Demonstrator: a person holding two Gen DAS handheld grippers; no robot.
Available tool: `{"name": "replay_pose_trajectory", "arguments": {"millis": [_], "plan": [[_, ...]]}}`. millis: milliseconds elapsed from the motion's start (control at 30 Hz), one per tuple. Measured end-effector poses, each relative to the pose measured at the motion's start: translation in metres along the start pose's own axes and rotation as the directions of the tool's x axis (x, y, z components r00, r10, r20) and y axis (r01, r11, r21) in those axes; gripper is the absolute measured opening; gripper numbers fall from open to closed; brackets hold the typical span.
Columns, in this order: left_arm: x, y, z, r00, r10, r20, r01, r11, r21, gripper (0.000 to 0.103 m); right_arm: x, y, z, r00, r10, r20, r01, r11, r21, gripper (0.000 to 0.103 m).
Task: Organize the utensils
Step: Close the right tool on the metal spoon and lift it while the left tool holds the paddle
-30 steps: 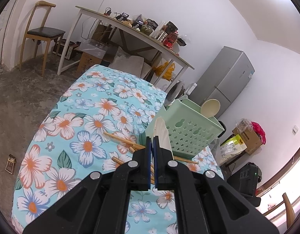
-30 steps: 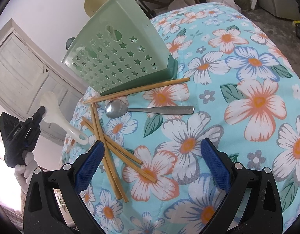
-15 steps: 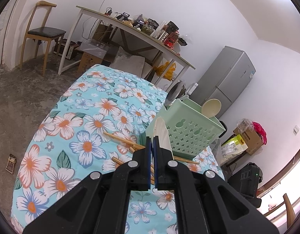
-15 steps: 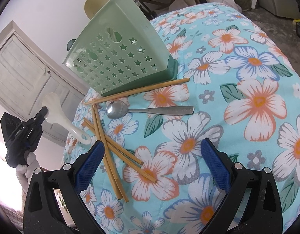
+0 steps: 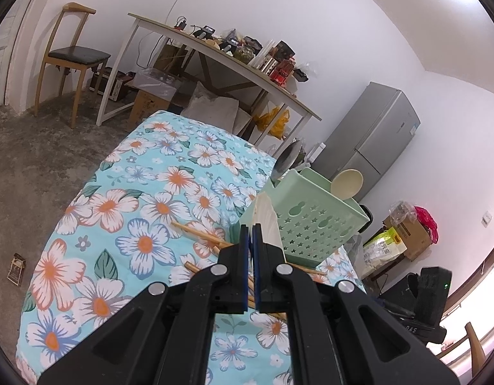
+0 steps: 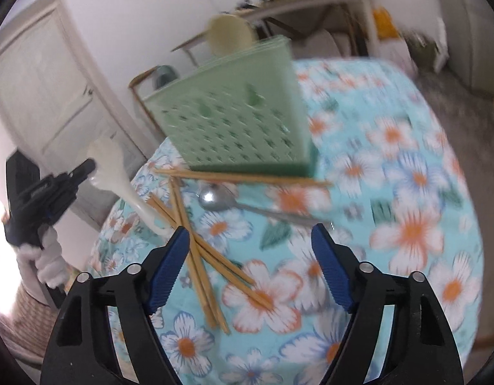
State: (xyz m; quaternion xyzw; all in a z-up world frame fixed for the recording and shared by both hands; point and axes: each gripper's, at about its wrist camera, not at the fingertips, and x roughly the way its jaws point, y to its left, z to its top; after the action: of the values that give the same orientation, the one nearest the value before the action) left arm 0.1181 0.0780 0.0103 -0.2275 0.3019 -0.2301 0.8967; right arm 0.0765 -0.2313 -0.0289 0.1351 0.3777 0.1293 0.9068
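Note:
My left gripper [image 5: 250, 228] is shut on a white soup spoon [image 5: 266, 221] and holds it in the air just left of the green star-holed basket [image 5: 314, 221]. The right wrist view shows that gripper [image 6: 86, 168] and the spoon [image 6: 113, 168] at the left. A cream spoon [image 5: 347, 182] stands in the basket [image 6: 240, 122]. Several wooden chopsticks [image 6: 198, 256] and a metal spoon [image 6: 219, 199] lie on the floral cloth in front of the basket. My right gripper [image 6: 250, 233] hovers above them with its jaws closing and nothing between them.
The floral table [image 5: 125, 224] drops off to a grey floor on the left. Behind it are a cluttered desk [image 5: 214, 48], a wooden chair [image 5: 70, 54] and a grey fridge [image 5: 372, 141]. A white door [image 6: 45, 96] stands behind the basket.
My right gripper has risen and rolled, its view is now blurred, and its jaws have narrowed. The left gripper with the white spoon has stayed put.

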Motion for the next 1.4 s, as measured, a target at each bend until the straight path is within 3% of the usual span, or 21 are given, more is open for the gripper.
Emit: {"name": "replay_pose_trajectory", "arguments": {"millis": [167,333,467,700,867,967,1100,1233,1400], "plan": [[-0.001,0.002,0.001,1.0,-0.005,0.008,0.005,1.0,-0.011,0.002,0.026,0.04,0.015,0.996,-0.093,0.004,0.091,0.972,-0.218,0.064],[-0.003,0.008,0.004,1.0,-0.005,0.025,0.005,1.0,-0.015,0.002,0.061,0.065,0.018,0.989,-0.147,-0.005,0.131,0.897,-0.422,0.06],[-0.005,0.016,0.006,0.999,-0.008,0.039,0.009,0.999,-0.031,0.002,0.084,0.08,0.015,0.987,-0.162,0.004,0.135,0.808,-0.574,0.06],[-0.003,0.028,0.006,0.998,-0.024,0.056,0.026,0.999,-0.047,0.002,0.119,0.092,0.006,0.973,-0.231,-0.03,0.134,0.661,-0.739,0.047],[0.002,0.036,0.006,0.998,-0.038,0.054,0.042,0.997,-0.062,0.002,0.138,0.11,-0.005,0.96,-0.279,-0.022,0.143,0.555,-0.82,0.041],[0.004,0.041,0.006,0.997,-0.044,0.057,0.049,0.996,-0.072,0.002,0.147,0.116,-0.006,0.95,-0.312,0.001,0.174,0.526,-0.832,0.035],[0.007,0.048,0.007,0.997,-0.052,0.058,0.057,0.995,-0.085,0.002,0.161,0.13,-0.009,0.934,-0.356,0.038,0.225,0.502,-0.835,0.016],[0.009,0.049,0.007,0.997,-0.056,0.056,0.06,0.994,-0.088,0.002,0.168,0.142,-0.02,0.91,-0.405,0.092,0.281,0.438,-0.854,0.012],[0.009,0.049,0.007,0.997,-0.056,0.056,0.061,0.994,-0.088,0.002,0.179,0.149,-0.024,0.888,-0.447,0.104,0.32,0.44,-0.839,0.012]]}}
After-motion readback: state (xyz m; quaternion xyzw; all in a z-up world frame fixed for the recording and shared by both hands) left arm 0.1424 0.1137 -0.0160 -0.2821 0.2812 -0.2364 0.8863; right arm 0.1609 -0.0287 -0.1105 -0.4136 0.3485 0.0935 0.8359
